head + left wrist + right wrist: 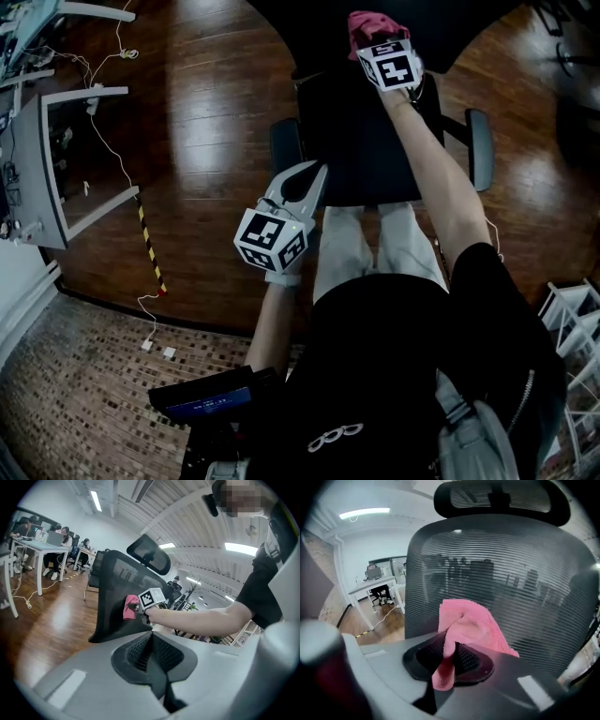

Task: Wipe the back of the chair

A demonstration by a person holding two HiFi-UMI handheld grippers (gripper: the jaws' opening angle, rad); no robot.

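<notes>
My left gripper (307,180): jaws together, nothing in them, clear of the chair. Right gripper (450,648): clamped on a bunched, fluffy pink cloth (471,623), which lies against the curved black ribbed-mesh chair back (520,569), below the oval headrest (501,498).

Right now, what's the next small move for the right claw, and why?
Probably sweep the right claw sideways across the black mesh chair back: it is shut on the crumpled pink cloth, the cloth looks pressed to the mesh below the black headrest, and bare mesh lies on either side.
</notes>
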